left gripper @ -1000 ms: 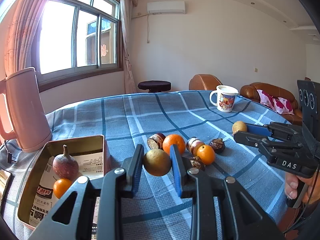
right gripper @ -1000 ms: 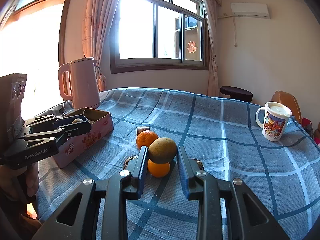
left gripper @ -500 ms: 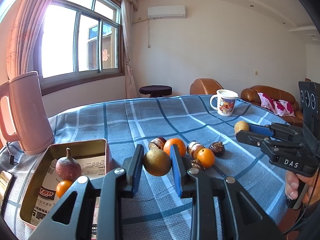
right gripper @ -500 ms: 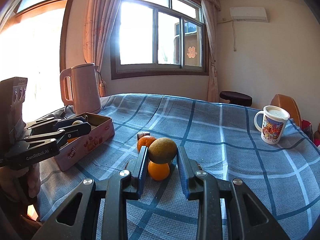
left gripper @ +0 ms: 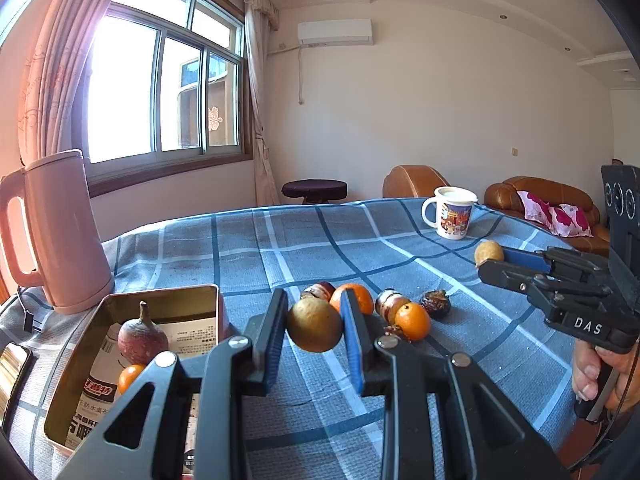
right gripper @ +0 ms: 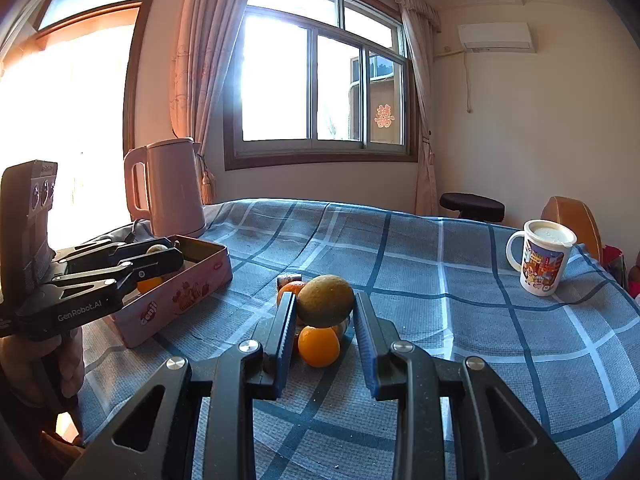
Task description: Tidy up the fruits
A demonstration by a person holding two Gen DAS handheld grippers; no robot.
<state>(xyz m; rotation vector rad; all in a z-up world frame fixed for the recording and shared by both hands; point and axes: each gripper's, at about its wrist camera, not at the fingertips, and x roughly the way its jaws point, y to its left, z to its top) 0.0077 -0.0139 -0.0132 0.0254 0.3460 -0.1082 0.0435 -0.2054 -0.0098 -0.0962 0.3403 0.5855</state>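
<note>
Fruit is partly sorted: in the tin box [left gripper: 132, 360] we already have a purple passion fruit [left gripper: 142, 340] and a small orange [left gripper: 129, 376], while a cluster is left out on the checked cloth of the desk [left gripper: 280, 248] – two oranges [left gripper: 412, 320], some dark brown fruits [left gripper: 435, 303] and banded pieces we cannot identify. Each of our tools carries one fruit. The left gripper [left gripper: 314, 330] has its fingers clamped on a round yellow-brown fruit [left gripper: 314, 330], held above the cloth just right of the box. The right gripper [right gripper: 325, 308] grips a greenish-brown fruit [right gripper: 325, 306], held in the air over the cluster, well apart from the box. So we judge the job under halfway, with two drops pending and the cluster to follow.

Against the earlier frames little has changed in the grasps: both fruits stay pinched the same way. Both cameras have tipped upward, so more ceiling and wall show, and the desk edge, pink kettle [left gripper: 60, 232] and mug [left gripper: 454, 216] sit lower in view. The box contents and the cluster look unmoved
</note>
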